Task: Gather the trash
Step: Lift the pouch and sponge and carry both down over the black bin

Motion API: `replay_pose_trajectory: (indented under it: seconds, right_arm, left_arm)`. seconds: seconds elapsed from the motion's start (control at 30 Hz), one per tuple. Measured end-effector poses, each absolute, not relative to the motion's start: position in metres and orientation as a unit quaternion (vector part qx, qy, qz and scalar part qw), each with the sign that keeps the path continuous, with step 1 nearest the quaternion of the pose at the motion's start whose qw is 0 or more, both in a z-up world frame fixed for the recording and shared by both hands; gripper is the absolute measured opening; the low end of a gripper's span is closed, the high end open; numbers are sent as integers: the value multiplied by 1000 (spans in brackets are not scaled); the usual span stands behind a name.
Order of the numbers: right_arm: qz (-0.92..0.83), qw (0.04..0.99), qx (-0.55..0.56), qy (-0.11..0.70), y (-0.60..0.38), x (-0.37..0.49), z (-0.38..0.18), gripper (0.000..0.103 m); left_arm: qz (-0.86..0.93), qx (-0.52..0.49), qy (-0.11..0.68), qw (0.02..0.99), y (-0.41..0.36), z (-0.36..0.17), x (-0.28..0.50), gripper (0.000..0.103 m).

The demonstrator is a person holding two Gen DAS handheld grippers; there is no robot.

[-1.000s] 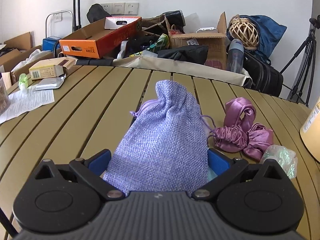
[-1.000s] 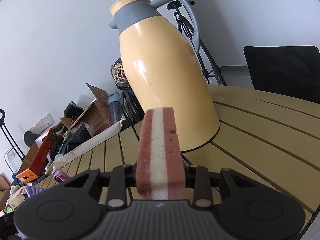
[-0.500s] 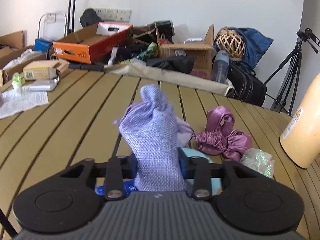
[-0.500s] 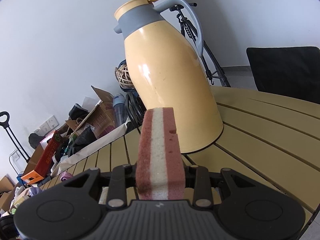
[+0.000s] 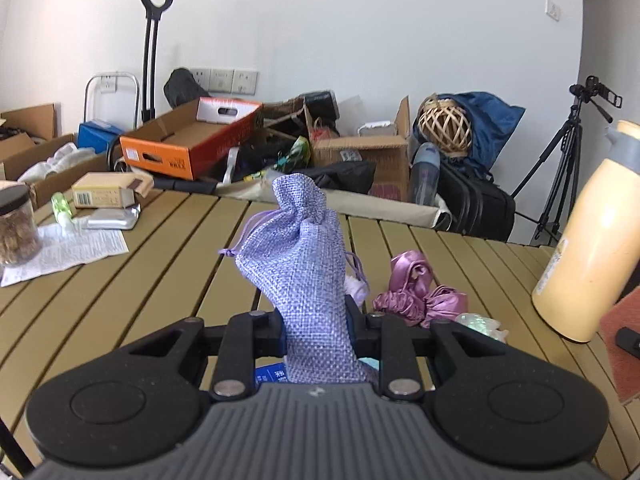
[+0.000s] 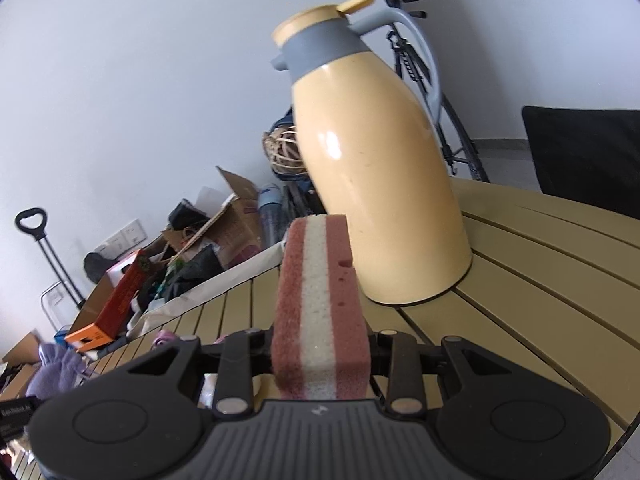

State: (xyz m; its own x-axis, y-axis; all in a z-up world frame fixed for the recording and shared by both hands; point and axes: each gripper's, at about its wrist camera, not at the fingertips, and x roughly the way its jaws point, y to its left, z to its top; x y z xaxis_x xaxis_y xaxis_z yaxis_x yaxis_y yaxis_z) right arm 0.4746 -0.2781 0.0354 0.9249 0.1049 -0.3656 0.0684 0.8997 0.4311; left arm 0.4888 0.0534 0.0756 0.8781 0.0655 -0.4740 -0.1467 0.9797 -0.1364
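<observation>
The left gripper (image 5: 316,328) is found clamped on a lilac woven drawstring pouch (image 5: 304,276), which is pinched near its lower part between the two jaws; the jaws have just been closing, with the pouch between them. The pouch stands upright out of the grip, its gathered neck uppermost, and is held above the olive-yellow slatted table (image 5: 160,272).

Positions are given relative to the pouch. Just to its right, on the table, a crumpled pink satin cloth (image 5: 416,288) is noted, and beyond that a small wad of clear iridescent plastic film (image 5: 480,322). Further right, a tall cream-yellow vacuum jug with a grey collar (image 5: 588,248) is seen standing on the table. Well to the left, a printed paper sheet (image 5: 68,250), a silver foil packet (image 5: 110,221) and a clear jar with a black lid (image 5: 16,226) are recorded. Something blue lies directly below the pouch, partly hidden; it cannot be identified.

The right gripper (image 6: 320,354) is found clenched on a rectangular sponge of two dull-red layers around a white core (image 6: 318,312), held on edge. In the right wrist view the jug (image 6: 380,184) stands just behind this sponge, and the pouch (image 6: 56,372) appears at far left.
</observation>
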Motion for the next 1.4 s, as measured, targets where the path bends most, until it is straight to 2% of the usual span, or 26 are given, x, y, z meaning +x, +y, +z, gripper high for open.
replay_pose_trajectory:
  seconds: [0.73, 1.4]
  right_arm:
    - [106, 968, 160, 163, -251, 382, 57, 30]
    - [139, 965, 90, 201, -236, 274, 17, 30]
  left_arm:
    - [-4, -93, 216, 972, 18, 100, 355, 25]
    - [-40, -72, 242, 967, 6, 65, 253, 25]
